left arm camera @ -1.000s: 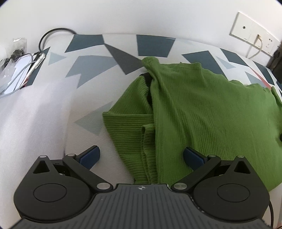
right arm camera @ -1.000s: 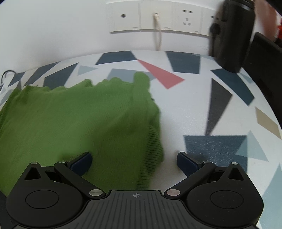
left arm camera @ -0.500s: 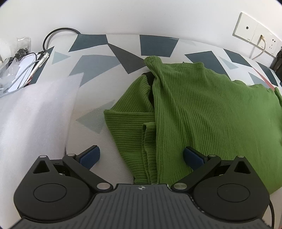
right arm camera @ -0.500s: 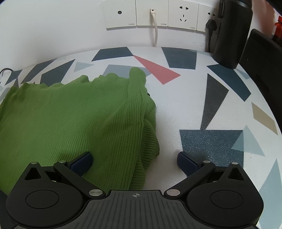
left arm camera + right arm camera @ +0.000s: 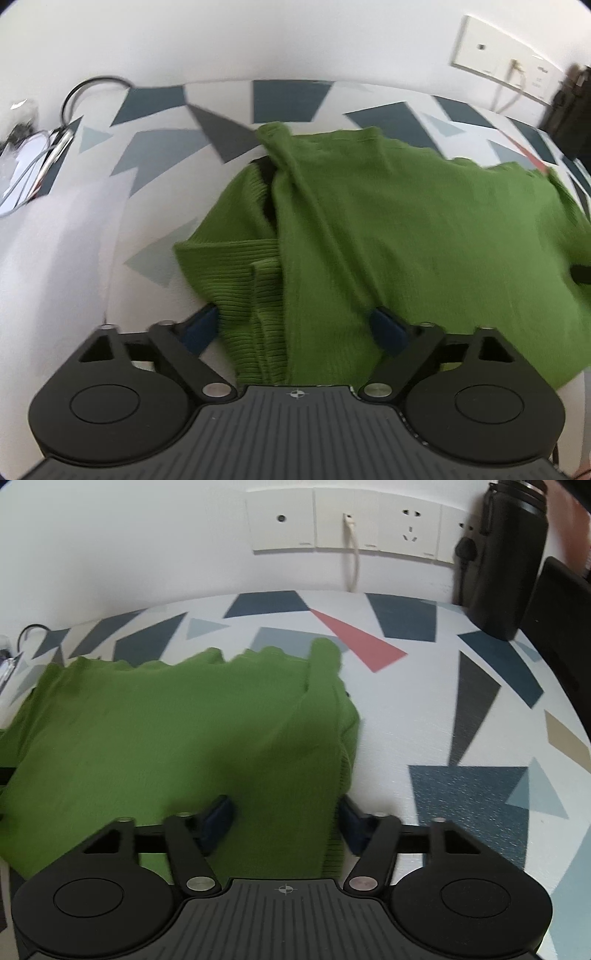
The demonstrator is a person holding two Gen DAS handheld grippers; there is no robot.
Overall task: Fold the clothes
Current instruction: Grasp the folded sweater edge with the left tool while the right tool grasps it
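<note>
A white tabletop (image 5: 406, 709) printed with blue, grey and red angular shapes runs up to a white wall carrying a row of sockets (image 5: 347, 520). A black bottle (image 5: 506, 554) stands at the far right by the wall, and a coiled black cable (image 5: 92, 92) lies at the far left corner.

A green ribbed sweater (image 5: 406, 229) lies partly folded across the middle of the table, one sleeve doubled over the body along its left side.

The left gripper (image 5: 295, 328) points down at the sweater's near left edge. Its jaws are closing, with the folded ribbed layers between the blue pads (image 5: 201, 326); the pads stand at the cloth's flanks, and firm pressure is not evident.

The right gripper (image 5: 286, 819) is at the sweater's near right edge (image 5: 332, 775). Its jaws are closing, with a bunched fold between them; whether the pads press on it cannot be confirmed through the motion blur.
</note>
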